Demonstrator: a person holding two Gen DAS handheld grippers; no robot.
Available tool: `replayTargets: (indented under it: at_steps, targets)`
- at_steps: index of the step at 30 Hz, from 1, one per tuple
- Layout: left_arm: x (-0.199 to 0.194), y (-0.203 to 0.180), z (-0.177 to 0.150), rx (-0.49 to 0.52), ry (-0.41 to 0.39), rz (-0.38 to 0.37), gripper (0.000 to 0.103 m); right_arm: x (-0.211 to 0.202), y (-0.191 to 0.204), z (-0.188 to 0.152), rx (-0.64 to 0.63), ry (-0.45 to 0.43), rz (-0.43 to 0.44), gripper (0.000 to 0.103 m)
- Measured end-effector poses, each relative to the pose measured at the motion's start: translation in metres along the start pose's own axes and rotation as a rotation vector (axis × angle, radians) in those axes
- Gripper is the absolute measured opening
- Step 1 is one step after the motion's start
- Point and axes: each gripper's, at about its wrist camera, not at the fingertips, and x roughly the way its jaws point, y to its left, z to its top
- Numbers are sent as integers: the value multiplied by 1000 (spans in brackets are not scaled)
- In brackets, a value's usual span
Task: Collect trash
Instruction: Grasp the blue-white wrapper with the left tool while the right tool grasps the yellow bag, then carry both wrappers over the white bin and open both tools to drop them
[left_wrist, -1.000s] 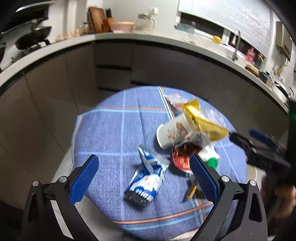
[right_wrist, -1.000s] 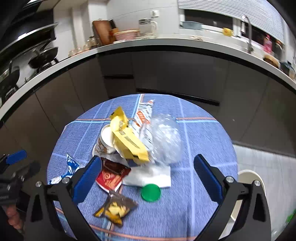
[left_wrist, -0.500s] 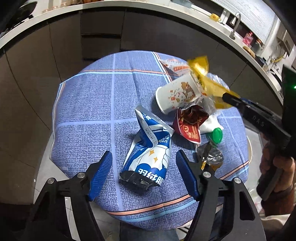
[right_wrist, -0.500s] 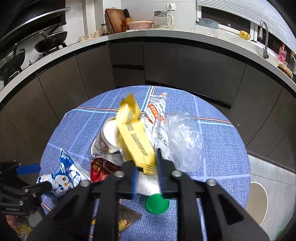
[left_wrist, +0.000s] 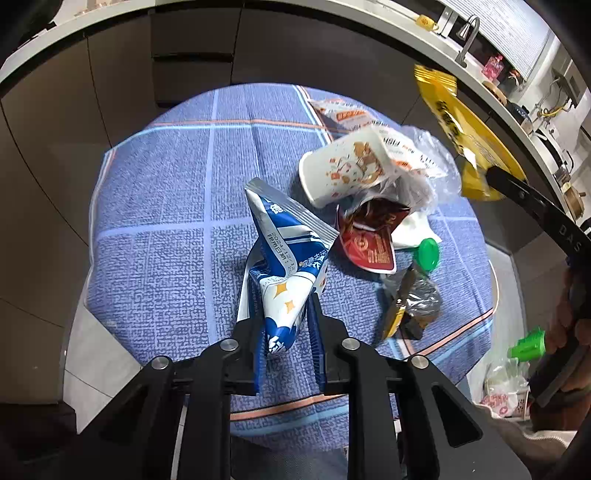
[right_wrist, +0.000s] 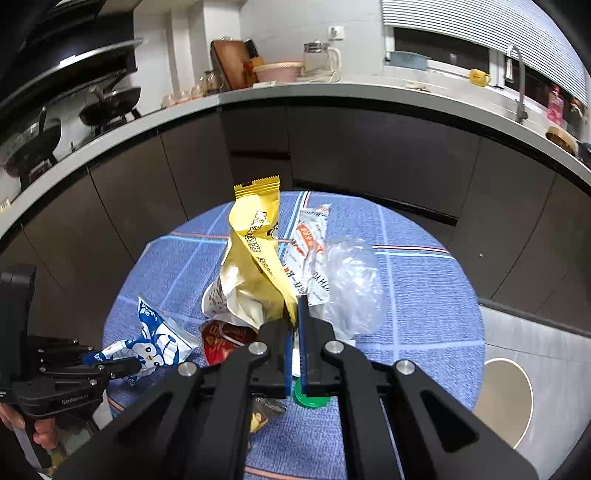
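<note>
Home kitchen: dark cabinets (right_wrist: 332, 147), countertop (right_wrist: 369, 94), faucet (right_wrist: 517, 74), pans (right_wrist: 110, 99) on stove.

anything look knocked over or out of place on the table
The paper cup lies on its side among the wrappers, its open mouth facing sideways. A green lid sits loose on the blue cloth, with no bottle visible to match it.

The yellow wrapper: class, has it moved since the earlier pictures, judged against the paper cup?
Yes. The yellow wrapper has gone up, off the paper cup it lay on, pinched in the right gripper, and now hangs above the pile.
</note>
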Motion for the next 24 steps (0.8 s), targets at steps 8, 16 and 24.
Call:
replayTargets:
  at_steps: [8,16,24]
  targets:
    - [-45,-28,10,47,-114,-15,14,-53,-31,-3,77,-82,-43,4]
    - [-61,-101,36,188,-178,-154,14,-106,-90,-28,185,-136,-175,4]
    - [-31,-210,54,398,-148,-273,13,-127,-166,-87,355,-85,-336,4]
